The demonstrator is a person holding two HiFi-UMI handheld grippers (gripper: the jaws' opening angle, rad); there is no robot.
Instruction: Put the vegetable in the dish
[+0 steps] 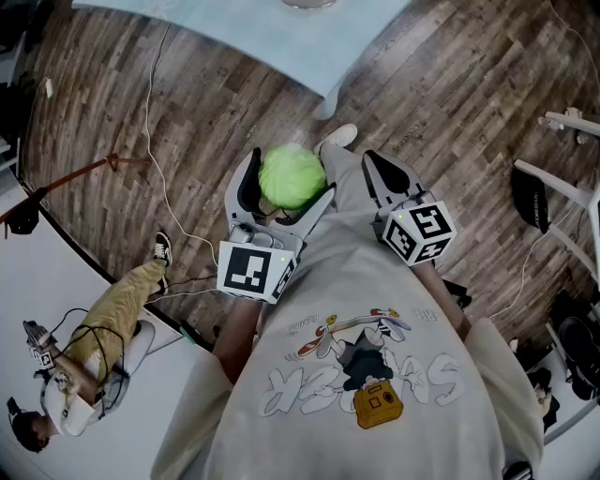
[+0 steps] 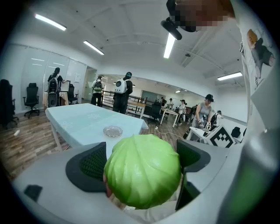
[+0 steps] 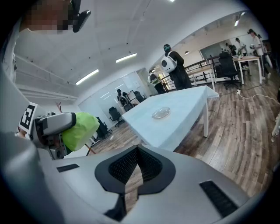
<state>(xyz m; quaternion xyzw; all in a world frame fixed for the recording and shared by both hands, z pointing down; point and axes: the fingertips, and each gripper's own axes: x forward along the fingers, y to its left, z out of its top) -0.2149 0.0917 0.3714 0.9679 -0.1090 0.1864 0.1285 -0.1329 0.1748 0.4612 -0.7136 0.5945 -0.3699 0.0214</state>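
Left gripper view: the cabbage (image 2: 142, 170) is clamped between the wide-spread jaws of my left gripper (image 2: 142, 155), pads on its middle. Seems light, round and waxy, so I'd guess it can roll out; grip across the widest part. The right gripper (image 3: 138, 162) has its jaws pressed together, empty. The dish (image 2: 113, 131) is well ahead of them.

a table (image 1: 281, 28) under a pale blue cloth fills twelve o'clock of the head view, on a dark wood plank floor (image 1: 450, 103). a white cable (image 1: 148, 122) trails across the boards at ten o'clock. a seated person in tan trousers (image 1: 117, 305) is at eight o'clock. in the left gripper view, a person with a white backpack (image 2: 121, 89) stands at eleven o'clock and a black office chair (image 2: 31, 99) at nine o'clock.
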